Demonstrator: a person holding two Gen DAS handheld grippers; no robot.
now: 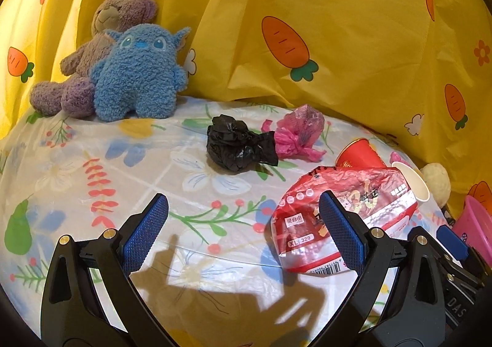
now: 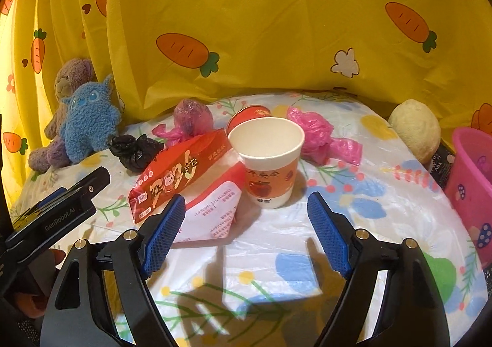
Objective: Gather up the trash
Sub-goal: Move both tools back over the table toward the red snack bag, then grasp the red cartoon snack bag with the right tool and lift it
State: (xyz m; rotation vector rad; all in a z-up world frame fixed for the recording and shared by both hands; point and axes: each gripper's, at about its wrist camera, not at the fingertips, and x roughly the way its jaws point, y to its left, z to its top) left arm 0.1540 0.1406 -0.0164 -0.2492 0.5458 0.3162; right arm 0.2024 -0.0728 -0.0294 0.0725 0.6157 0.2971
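Note:
Trash lies on a floral tablecloth (image 1: 77, 144). A red snack wrapper (image 1: 310, 217) sits just right of my left gripper (image 1: 243, 197), which is open and empty; its right pad overlaps the wrapper in view. Farther back are a crumpled black bag (image 1: 236, 147) and a knotted pink bag (image 1: 299, 133). My right gripper (image 2: 246, 197) is open and empty, with an upright paper cup (image 2: 267, 159) standing just beyond its fingertips. The wrapper (image 2: 181, 174) leans left of the cup. A red cup (image 2: 250, 114) lies behind it, and a second pink bag (image 2: 323, 137) lies to its right.
A pink bin (image 2: 470, 187) stands at the right table edge, with a beige round object (image 2: 415, 128) behind it. A blue plush (image 1: 138, 76) and a purple bear (image 1: 120, 14) sit at the back left. A yellow carrot-print curtain (image 1: 338, 39) closes off the back.

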